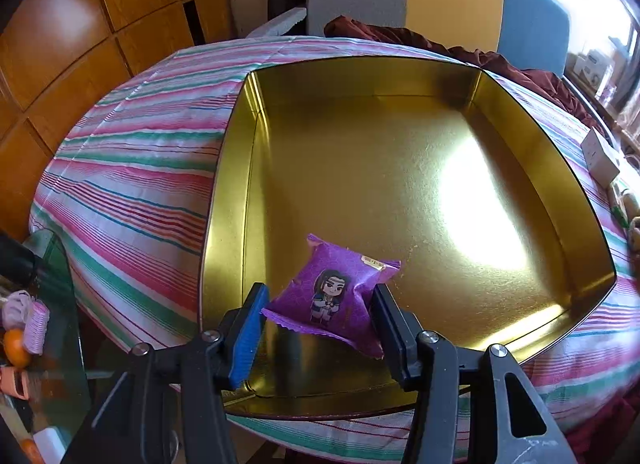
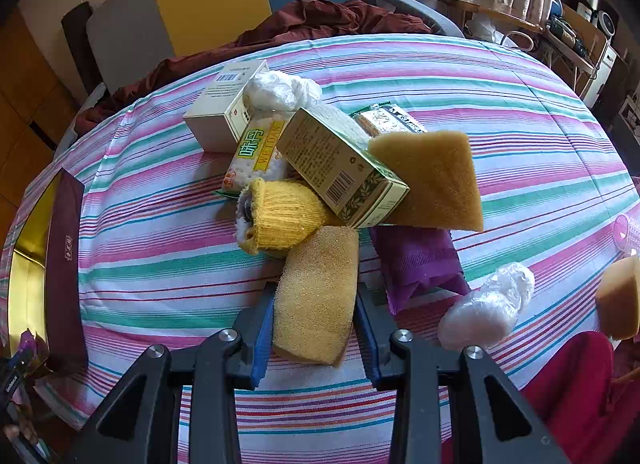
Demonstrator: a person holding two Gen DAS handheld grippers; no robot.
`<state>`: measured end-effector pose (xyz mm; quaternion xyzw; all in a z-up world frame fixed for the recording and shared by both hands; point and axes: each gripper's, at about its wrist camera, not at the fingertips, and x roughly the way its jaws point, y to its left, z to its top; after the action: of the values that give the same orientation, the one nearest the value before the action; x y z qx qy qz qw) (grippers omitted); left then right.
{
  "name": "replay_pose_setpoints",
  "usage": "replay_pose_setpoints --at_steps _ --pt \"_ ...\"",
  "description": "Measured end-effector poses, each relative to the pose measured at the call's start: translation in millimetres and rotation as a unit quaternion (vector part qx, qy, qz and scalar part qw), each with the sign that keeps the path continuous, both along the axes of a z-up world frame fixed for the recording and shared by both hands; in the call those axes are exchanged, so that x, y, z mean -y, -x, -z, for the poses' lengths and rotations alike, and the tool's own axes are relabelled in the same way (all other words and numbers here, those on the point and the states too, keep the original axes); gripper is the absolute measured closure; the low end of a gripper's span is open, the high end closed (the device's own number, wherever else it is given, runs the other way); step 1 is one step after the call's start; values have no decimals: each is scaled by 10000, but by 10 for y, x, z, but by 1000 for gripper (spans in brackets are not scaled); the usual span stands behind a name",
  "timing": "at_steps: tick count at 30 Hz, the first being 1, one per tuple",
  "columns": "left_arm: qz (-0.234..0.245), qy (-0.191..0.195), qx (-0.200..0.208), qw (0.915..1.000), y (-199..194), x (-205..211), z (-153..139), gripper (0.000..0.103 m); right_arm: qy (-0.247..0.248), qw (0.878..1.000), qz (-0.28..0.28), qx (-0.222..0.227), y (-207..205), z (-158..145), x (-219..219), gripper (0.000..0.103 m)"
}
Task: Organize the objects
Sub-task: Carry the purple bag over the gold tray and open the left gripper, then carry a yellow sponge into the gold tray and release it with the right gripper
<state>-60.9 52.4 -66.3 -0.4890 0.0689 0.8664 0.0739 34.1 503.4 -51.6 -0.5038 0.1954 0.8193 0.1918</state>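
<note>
Over gold tin (image 1: 248,167), at its 6 o'clock edge, your left gripper (image 1: 320,304) pinches purple snack packet (image 1: 332,292): placing step; lower, release. Your right gripper (image 2: 314,304) clamps yellow sponge (image 2: 316,296) at pile's 6 o'clock; lift, carry toward tin.

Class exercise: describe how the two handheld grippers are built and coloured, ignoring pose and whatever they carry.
The left gripper and right gripper look alike: black angular plastic linkages with cut-out openings and round silver bolts at the pivots, ending in two flat fingers. Blue ribbed pads line the fingers. No cables, sleeves or markings show.
</note>
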Motion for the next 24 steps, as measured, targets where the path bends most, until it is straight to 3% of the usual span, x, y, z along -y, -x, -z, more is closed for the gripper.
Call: replay_pose_setpoints --at_steps 3,5,10,18,24 --pt "-9 -2 -27 10000 -7 11 -9 48 -2 10000 3 1 -18 -9 10 67" --pt "18 7 -76 10000 -32 8 -28 37 -3 10000 3 4 -13 -10 14 67" --pt "103 1 -237 9997 -139 -14 -93 28 -17 10000 -2 10 -12 -12 20 67" --pt "157 -340 -877 9954 -303 98 -491 28 -56 9998 -164 -90 -82 -142 188 67" --pt "-394 -620 -1335 9883 -243 473 -748 28 156 9923 -1075 -589 -10 -548 846 67"
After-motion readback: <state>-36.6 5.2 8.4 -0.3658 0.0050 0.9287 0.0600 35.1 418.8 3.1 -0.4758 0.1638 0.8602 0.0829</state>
